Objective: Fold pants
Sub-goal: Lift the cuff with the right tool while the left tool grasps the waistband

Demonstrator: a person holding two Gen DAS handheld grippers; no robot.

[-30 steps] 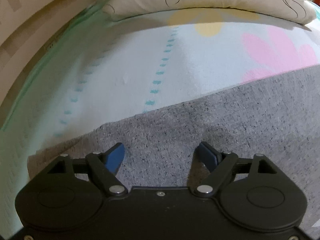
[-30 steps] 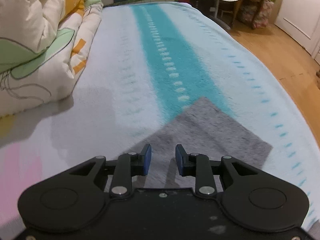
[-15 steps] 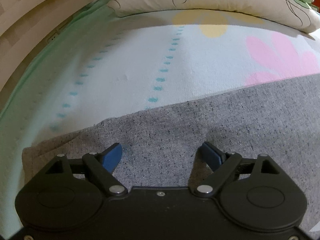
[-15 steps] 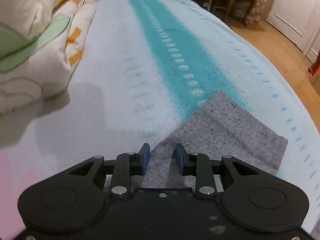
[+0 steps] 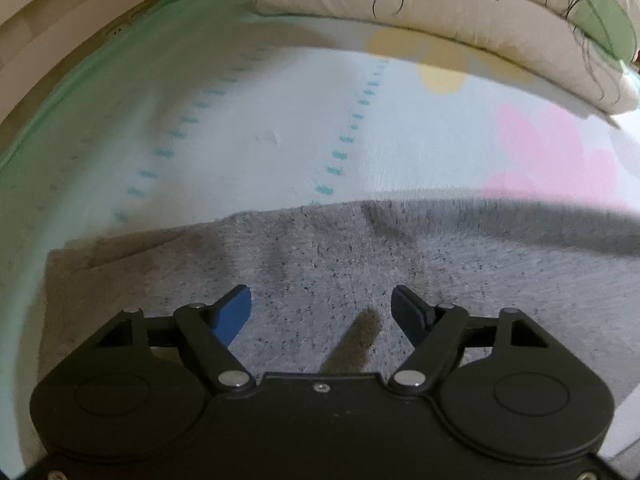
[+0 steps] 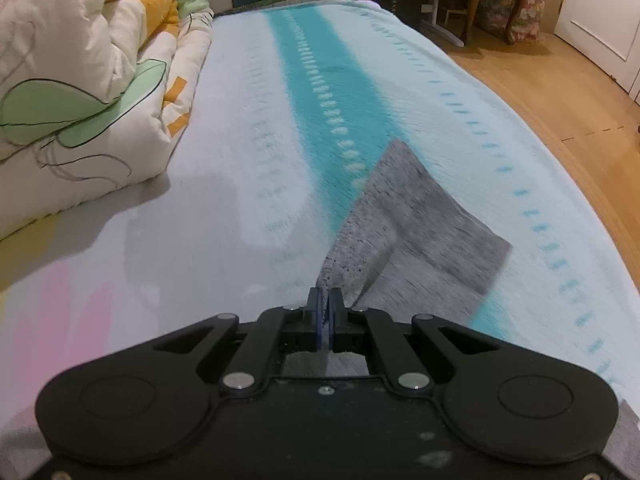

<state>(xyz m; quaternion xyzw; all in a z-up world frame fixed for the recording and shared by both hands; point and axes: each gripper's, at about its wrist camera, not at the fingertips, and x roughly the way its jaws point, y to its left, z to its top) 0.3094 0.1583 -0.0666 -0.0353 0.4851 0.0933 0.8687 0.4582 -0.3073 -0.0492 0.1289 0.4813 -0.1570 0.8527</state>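
Observation:
Grey speckled pants [image 5: 360,256] lie flat on a bed sheet with teal dashes. My left gripper [image 5: 320,296] hovers over them near their left end. Its jaws stand wide and are closing, and its blue pads touch no fabric. In the right wrist view, my right gripper [image 6: 325,300] is shut on the edge of the pants [image 6: 412,232]. The pinched cloth rises into a tented ridge, and the far corner of the leg still rests on the teal stripe.
A rolled floral quilt [image 6: 80,92] lies along the left of the bed, and the same quilt [image 5: 460,20] runs across the far side. The bed edge [image 6: 560,184] drops to a wooden floor [image 6: 560,80] on the right. Furniture stands beyond the foot of the bed.
My right gripper closed on the pants edge and lifted it, so the cloth now tents up. My left gripper rose and rolled slightly, and its jaws narrowed a little.

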